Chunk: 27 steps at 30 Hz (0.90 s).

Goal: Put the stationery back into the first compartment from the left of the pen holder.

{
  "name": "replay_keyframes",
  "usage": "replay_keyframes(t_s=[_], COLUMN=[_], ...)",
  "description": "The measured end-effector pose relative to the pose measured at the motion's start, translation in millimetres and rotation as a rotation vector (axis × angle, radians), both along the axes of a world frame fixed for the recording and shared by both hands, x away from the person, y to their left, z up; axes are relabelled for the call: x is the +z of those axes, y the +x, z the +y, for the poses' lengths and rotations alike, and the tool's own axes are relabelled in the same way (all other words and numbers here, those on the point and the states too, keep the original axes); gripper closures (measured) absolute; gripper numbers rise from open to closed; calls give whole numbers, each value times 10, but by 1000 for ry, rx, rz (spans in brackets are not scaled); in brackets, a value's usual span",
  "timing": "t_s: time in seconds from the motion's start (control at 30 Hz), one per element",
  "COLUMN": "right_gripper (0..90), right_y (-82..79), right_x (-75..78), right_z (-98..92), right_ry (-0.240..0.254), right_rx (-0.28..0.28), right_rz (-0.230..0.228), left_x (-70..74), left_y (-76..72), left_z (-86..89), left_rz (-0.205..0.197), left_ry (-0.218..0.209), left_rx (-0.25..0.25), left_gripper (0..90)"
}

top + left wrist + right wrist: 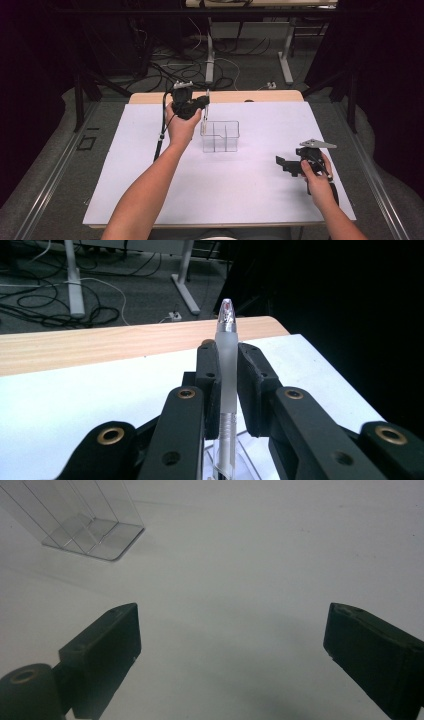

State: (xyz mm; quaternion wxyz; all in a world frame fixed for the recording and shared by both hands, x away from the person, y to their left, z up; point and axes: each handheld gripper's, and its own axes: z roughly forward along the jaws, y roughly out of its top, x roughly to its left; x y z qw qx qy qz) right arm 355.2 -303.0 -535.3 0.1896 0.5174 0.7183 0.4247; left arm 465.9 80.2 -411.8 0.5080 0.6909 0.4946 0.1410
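Tongs (228,385) and pen (227,355) above organizer rim (220,123)

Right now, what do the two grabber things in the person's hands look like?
Both are black plastic. The left tool has chunky black jaws with brass-coloured rivets and a black cable trailing down. The right tool carries a grey three-cornered plate on top. The person's forearms are bare, no sleeves showing.

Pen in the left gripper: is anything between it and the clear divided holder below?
Nothing visible blocks it. The left gripper clamps the pen upright, directly above the left end of the clear divided holder, whose compartments look empty. The right gripper rests off to the side.
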Motion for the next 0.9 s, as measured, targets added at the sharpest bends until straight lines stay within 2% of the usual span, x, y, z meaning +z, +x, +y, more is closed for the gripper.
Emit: replay_keyframes(t_s=[0.23,0.43,0.57,0.77,0.9], right_gripper=[79,79,79,79,79], right_y=[-4,2,9,6,0], right_x=[3,-3,-10,-15,-9], right_z=[1,-25,-30,-34,-40], right_ry=[13,12,22,23,25], right_rx=[-5,-5,-10,-4,-4], right_rz=[7,2,12,8,8], left_x=[-55,-113,-145,-184,-183], left_y=[70,115,142,150,127], left_z=[-26,-55,-82,-128,-158], left_rz=[-15,-14,-7,-17,-59], left_ry=[1,17,11,37,87], left_rx=[13,7,5,-14,-34], left_gripper=[802,802,802,802,802])
